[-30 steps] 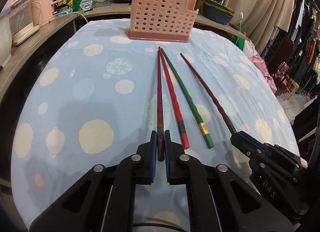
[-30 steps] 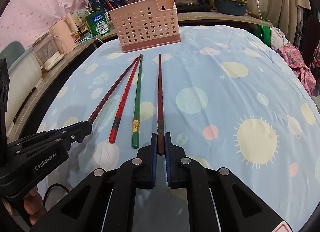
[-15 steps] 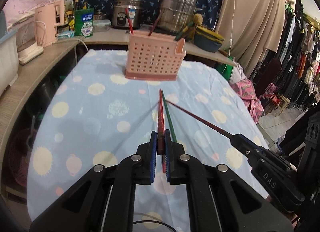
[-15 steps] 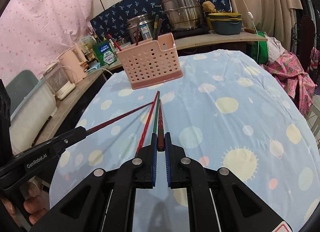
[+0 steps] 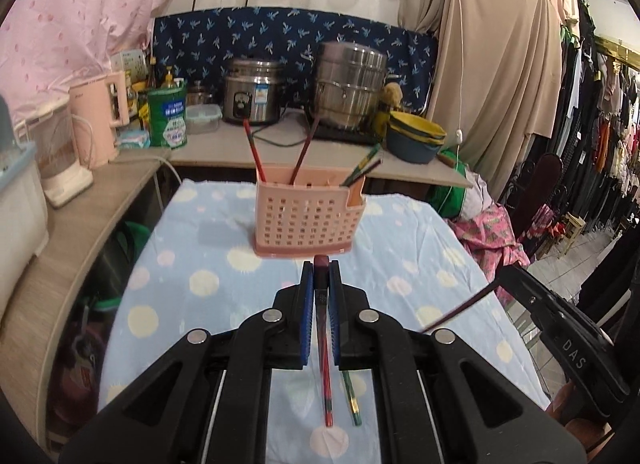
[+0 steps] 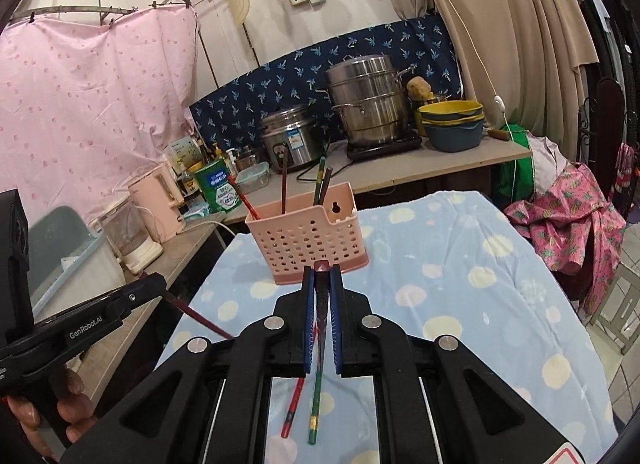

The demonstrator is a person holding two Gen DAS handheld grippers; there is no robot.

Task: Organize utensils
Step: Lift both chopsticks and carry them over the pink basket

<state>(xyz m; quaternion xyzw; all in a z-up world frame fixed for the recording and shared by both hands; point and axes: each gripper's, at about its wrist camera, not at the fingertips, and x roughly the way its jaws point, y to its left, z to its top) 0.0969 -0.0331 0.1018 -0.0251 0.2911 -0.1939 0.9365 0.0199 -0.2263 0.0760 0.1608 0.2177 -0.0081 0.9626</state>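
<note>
The pink utensil basket (image 5: pixel 306 216) stands at the table's far end, four chopsticks already inside. Nearer than it, the left gripper (image 5: pixel 321 296) and right gripper (image 6: pixel 321 296) each clamp one dark-red chopstick (image 5: pixel 321 264) by its thick end. Red (image 5: pixel 327 396) and green (image 5: pixel 352 400) chopsticks lie on the cloth below. Judged light, stiff, slick; thick-end hold suits.

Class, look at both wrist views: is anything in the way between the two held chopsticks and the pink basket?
Nothing visible. Each tool, left and right, grips a dark chopstick above the cloth, and bare cloth lies before the basket. Four chopsticks already inside lean apart, leaving room.
</note>
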